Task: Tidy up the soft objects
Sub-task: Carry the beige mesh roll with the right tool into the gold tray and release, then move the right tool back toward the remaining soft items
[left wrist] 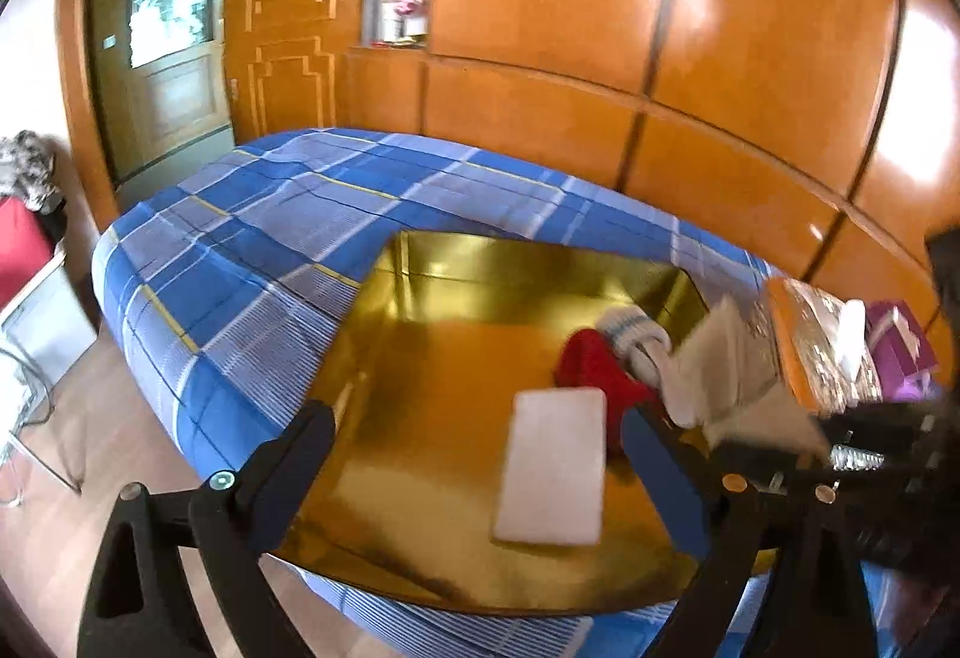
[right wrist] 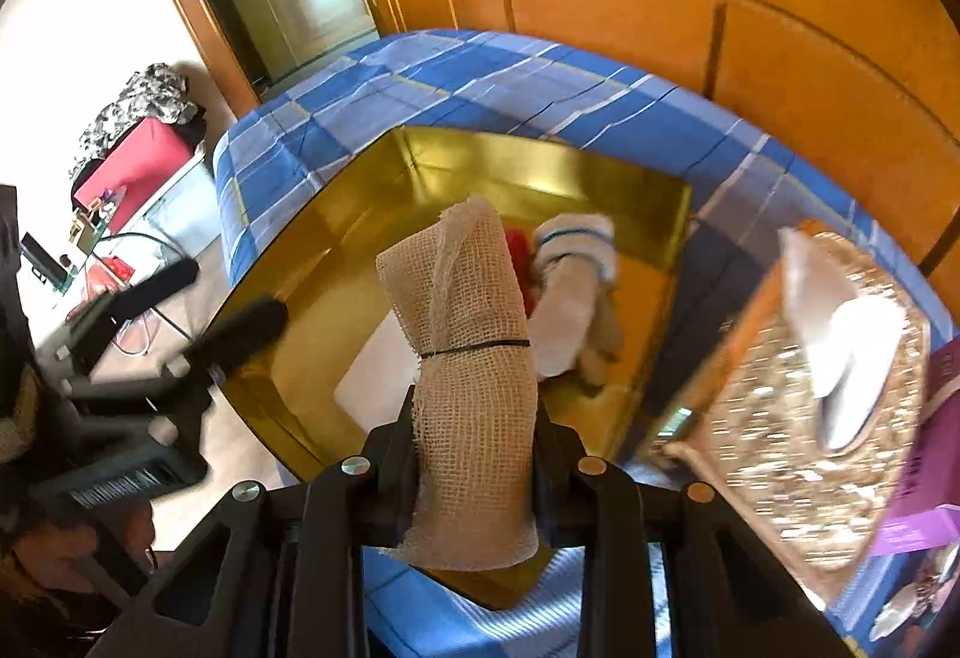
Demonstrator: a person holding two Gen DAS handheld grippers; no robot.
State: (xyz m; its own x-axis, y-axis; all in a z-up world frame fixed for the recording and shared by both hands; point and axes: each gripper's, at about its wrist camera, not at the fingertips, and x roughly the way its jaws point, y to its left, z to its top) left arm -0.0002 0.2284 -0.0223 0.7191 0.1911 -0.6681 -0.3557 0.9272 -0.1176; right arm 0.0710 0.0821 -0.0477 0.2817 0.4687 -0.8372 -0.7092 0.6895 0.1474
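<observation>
Right gripper (right wrist: pixel 474 454) pinches a rolled beige gauze cloth (right wrist: pixel 468 334) over the shiny gold box (right wrist: pixel 288 262)
Left gripper (left wrist: pixel 480 454), jaws spread and empty, hangs above the flat white pad (left wrist: pixel 555 466) lying inside; red cloth (left wrist: pixel 591 364) and white striped sock (left wrist: pixel 633 325) lie far right

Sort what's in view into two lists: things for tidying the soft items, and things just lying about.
For the job: gauze roll, white pad, red cloth, striped sock, gold box.
Lying about: glittery tissue box, purple box, red case.
</observation>
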